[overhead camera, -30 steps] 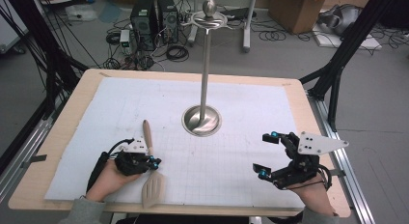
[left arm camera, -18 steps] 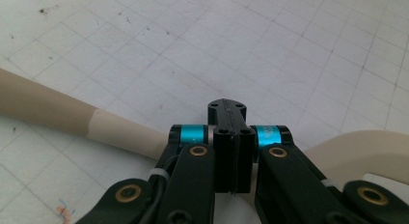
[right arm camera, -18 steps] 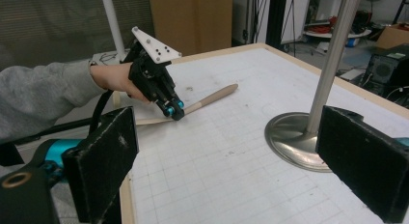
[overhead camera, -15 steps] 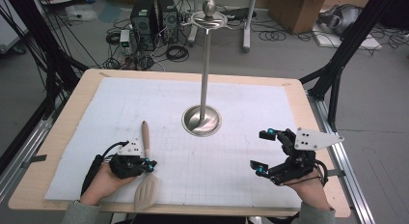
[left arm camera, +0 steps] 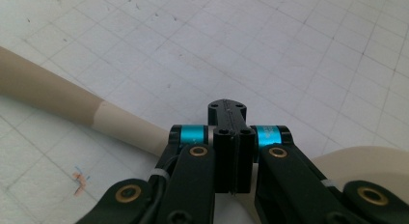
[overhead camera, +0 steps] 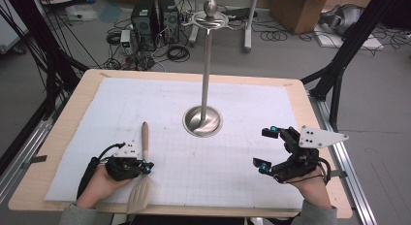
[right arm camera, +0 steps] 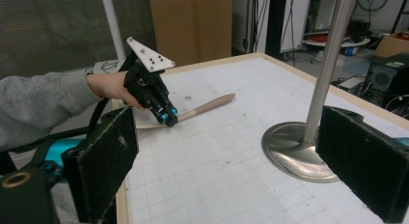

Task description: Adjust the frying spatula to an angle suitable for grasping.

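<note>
Left tool, jaws together on the neck of a beige wooden spatula lying near the white-gridded worktop edge, has yet to lift it; right tool gapes empty.

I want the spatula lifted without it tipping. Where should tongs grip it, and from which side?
Grip the spatula on its narrow neck, just above the wide blade, coming straight down from above. It lies flat on the white mat, so only the top and sides are open, and the round, slim handle fits between jaws there. The left tongs are shut over that spot now; the right tongs are open, apart.
</note>
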Demonstrator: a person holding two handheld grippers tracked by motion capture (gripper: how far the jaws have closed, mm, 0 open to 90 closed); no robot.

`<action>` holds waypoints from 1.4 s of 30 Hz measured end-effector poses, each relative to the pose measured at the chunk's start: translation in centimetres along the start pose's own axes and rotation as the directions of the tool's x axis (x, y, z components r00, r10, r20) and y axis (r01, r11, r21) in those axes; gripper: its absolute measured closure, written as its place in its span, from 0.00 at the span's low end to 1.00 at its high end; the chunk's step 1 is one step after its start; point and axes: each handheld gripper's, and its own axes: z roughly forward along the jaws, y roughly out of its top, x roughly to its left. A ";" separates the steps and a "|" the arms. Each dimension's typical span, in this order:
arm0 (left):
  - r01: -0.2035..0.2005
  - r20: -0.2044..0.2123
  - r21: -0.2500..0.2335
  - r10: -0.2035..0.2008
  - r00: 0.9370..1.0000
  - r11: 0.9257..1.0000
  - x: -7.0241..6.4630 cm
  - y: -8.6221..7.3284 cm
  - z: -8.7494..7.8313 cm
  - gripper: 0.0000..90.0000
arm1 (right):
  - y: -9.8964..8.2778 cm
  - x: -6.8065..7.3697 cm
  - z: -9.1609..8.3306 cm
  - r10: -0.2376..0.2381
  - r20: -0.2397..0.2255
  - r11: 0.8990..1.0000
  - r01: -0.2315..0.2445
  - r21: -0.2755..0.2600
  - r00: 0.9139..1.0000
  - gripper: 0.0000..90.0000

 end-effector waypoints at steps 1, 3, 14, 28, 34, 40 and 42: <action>0.003 -0.002 -0.010 -0.003 1.000 1.000 0.1 0.0 -0.1 1.00 | 0.0 0.0 0.0 -0.003 -0.001 1.000 0.003 0.000 1.000 0.08; 0.013 -0.009 -0.060 -0.013 1.000 0.998 0.4 0.0 -0.5 1.00 | 0.0 0.0 -0.1 -0.007 0.001 1.000 0.007 -0.002 1.000 0.08; 0.134 -0.191 -0.177 -0.168 0.967 0.975 3.5 -1.4 -2.6 1.00 | -0.2 0.3 -0.1 -0.012 0.008 1.000 0.011 0.016 1.000 0.08; 0.211 -0.238 -0.150 -0.242 0.941 0.966 5.6 -1.4 -0.8 1.00 | -1.0 1.2 -1.4 0.006 0.050 0.999 -0.008 0.041 0.999 0.08; 0.222 -0.245 -0.137 -0.250 0.937 0.965 5.9 -1.0 0.2 1.00 | -0.9 2.1 -2.4 -0.009 0.073 0.999 0.007 0.031 0.997 0.08; 0.227 -0.247 -0.129 -0.253 0.936 0.965 6.1 -0.4 0.8 1.00 | -1.3 2.4 -3.3 -0.001 0.099 0.999 -0.002 0.032 0.995 0.08; 0.218 -0.243 -0.119 -0.241 0.939 0.969 6.1 -0.2 0.9 1.00 | -1.4 2.5 -3.5 0.000 0.105 0.999 -0.004 0.036 0.994 0.08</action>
